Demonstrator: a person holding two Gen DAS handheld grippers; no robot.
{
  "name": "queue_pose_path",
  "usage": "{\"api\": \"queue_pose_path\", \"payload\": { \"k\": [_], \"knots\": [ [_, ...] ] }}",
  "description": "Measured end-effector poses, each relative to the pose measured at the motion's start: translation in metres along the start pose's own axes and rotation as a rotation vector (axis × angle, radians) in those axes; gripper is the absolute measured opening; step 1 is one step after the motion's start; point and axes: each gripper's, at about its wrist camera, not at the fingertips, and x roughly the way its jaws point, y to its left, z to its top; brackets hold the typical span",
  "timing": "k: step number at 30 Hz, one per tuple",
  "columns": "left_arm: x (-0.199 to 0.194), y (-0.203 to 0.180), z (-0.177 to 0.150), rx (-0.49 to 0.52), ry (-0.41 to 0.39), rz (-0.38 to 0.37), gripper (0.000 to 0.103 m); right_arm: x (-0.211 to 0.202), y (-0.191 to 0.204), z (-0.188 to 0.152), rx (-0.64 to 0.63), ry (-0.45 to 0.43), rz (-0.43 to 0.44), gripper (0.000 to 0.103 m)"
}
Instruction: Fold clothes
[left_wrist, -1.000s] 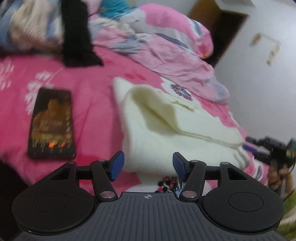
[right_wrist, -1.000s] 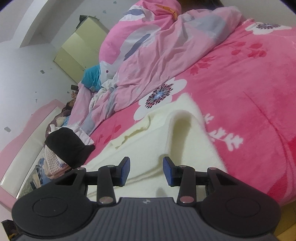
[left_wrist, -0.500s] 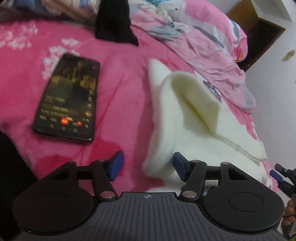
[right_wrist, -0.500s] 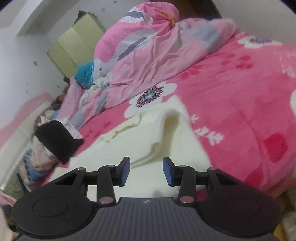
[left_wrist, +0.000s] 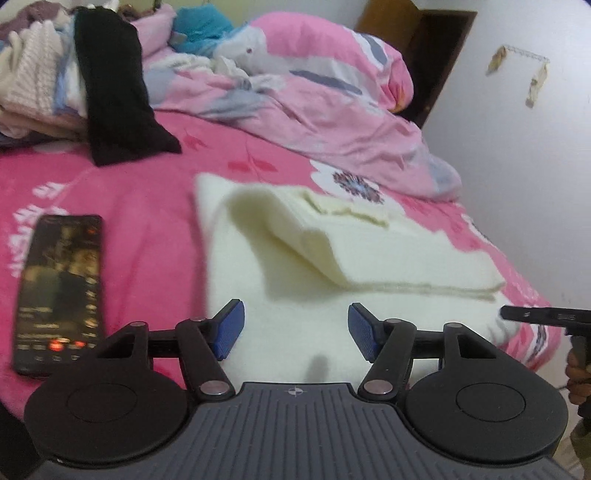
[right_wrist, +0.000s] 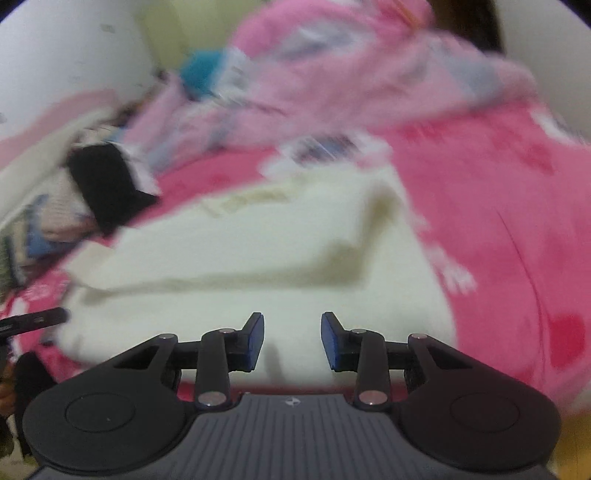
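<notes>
While the left gripper (left_wrist: 295, 328) hovers with its blue pads spread apart and nothing pinched, the cream garment (left_wrist: 295, 258) lies just ahead of it on the pink bedspread (left_wrist: 140, 192), partly folded, with one thick layer doubled over the lower one and a ragged hem along the fold's near edge. The right gripper (right_wrist: 291, 341) hangs over the same garment's near edge, its jaws closing with no cloth between the pads. Compared with half a second ago, the left view has swung back so the garment sits centred rather than off to the right. Left of the garment lies a dark phone (left_wrist: 59, 291), seen only from the left wrist; farther back are a black cloth (left_wrist: 114, 85) and a rumpled pink duvet (left_wrist: 314, 96). The right wrist view is heavily blurred.
</notes>
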Motion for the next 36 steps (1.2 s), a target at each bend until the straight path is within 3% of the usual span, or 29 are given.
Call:
{"api": "queue_pose_path", "payload": {
  "k": [2, 7, 14, 23, 27, 30, 32, 33, 35, 36],
  "knots": [
    [-0.001, 0.001, 0.001, -0.015, 0.001, -0.008, 0.061, 0.006, -0.016, 0.0, 0.095, 0.037, 0.003, 0.034],
    [-0.012, 0.008, 0.01, -0.04, -0.044, -0.033, 0.068, -0.015, -0.031, 0.018, 0.191, -0.067, 0.096, 0.038],
    [0.0, 0.023, 0.024, -0.171, -0.044, -0.091, 0.073, -0.004, -0.061, 0.041, 0.356, -0.08, 0.178, 0.043],
    [0.022, 0.015, 0.039, -0.169, -0.022, -0.122, 0.074, 0.016, -0.069, 0.057, 0.411, -0.07, 0.203, 0.047],
    [0.034, 0.009, 0.043, -0.115, 0.002, -0.081, 0.073, 0.026, -0.069, 0.058, 0.415, -0.047, 0.208, 0.047],
    [0.041, 0.003, 0.045, -0.067, 0.01, -0.049, 0.068, 0.033, -0.066, 0.06, 0.385, -0.032, 0.198, 0.047],
    [0.045, 0.003, 0.046, -0.067, 0.017, -0.053, 0.054, 0.036, -0.062, 0.062, 0.351, -0.027, 0.187, 0.043],
    [0.047, 0.003, 0.047, -0.069, 0.021, -0.056, 0.052, 0.038, -0.06, 0.062, 0.336, -0.027, 0.182, 0.04],
    [0.049, 0.004, 0.048, -0.07, 0.015, -0.039, 0.035, 0.039, -0.056, 0.063, 0.31, -0.03, 0.181, 0.02],
    [0.05, 0.004, 0.049, -0.07, 0.012, -0.029, 0.029, 0.039, -0.054, 0.063, 0.296, -0.034, 0.18, 0.015]
  ]
}}
